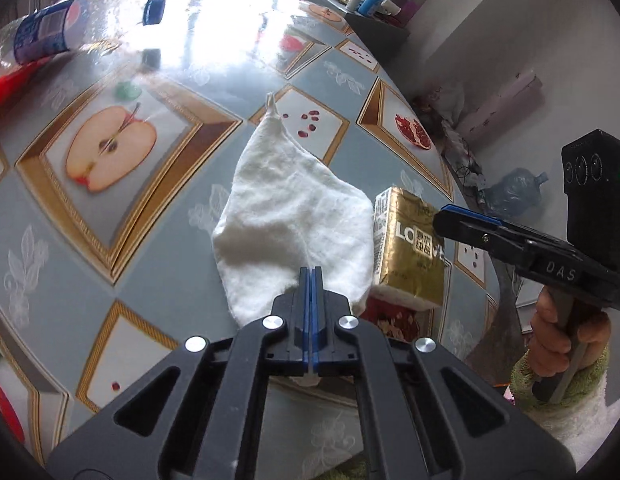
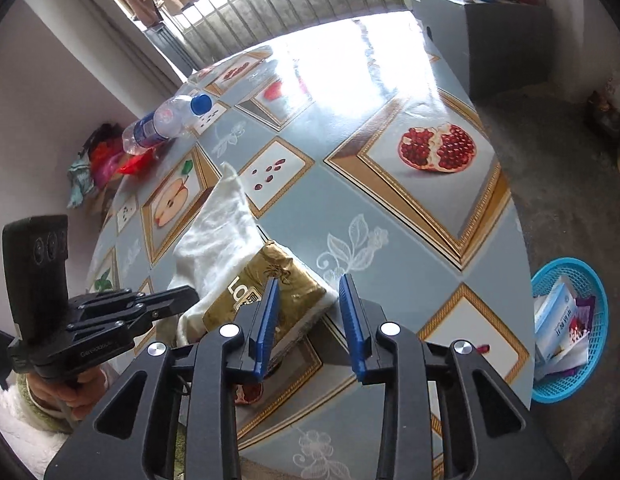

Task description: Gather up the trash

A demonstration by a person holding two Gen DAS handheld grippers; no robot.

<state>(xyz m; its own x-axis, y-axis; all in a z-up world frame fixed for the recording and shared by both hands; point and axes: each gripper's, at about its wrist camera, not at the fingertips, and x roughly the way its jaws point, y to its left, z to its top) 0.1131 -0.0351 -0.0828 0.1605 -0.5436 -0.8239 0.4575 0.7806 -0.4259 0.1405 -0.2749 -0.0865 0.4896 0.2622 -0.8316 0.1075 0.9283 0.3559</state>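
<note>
My left gripper [image 1: 312, 270] is shut on the near edge of a white cloth [image 1: 293, 216] that lies on the table; the cloth also shows in the right wrist view [image 2: 221, 232]. A gold tissue pack [image 1: 410, 248] sits right of the cloth, partly on it [image 2: 269, 284]. My right gripper [image 2: 310, 300] is open, its fingers just above and beside the pack's near right end, not gripping it. The right gripper shows in the left wrist view [image 1: 458, 220], and the left gripper in the right wrist view [image 2: 177, 296].
A plastic water bottle with a blue cap [image 2: 165, 120] lies at the table's far left on a red wrapper [image 2: 135, 164]. A blue basket [image 2: 570, 328] with trash stands on the floor right of the table [image 2: 390, 168]. A grey cabinet [image 2: 490, 28] is behind.
</note>
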